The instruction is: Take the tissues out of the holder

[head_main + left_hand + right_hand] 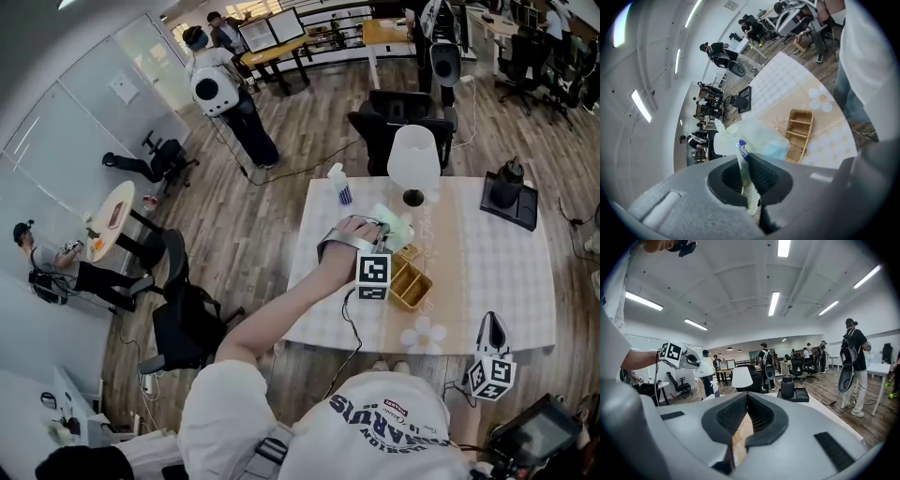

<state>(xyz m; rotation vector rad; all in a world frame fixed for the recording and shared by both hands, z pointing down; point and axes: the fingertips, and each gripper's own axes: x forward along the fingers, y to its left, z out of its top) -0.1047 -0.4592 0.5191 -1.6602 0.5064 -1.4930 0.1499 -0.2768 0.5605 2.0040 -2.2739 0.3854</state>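
Note:
A pale green tissue pack (pixel 397 225) hangs just above the far end of the wicker holder (pixel 412 286) on the table. My left gripper (pixel 375 232) is shut on it. In the left gripper view the jaws (pixel 743 161) pinch the thin plastic edge of the tissue pack (pixel 761 136), and the holder (pixel 800 131) lies below with its compartments showing nothing inside. My right gripper (pixel 490 323) hovers off the table's front right corner, apart from both. In its own view the right gripper (pixel 747 399) is shut with nothing between the pads.
On the checked cloth (pixel 506 281) stand a white lamp (pixel 413 159), a spray bottle (pixel 341 185), a black tray with a dark jug (pixel 509 192) and a flower-shaped mat (pixel 424 336). Black office chairs (pixel 398 122) sit behind the table. People stand around the room.

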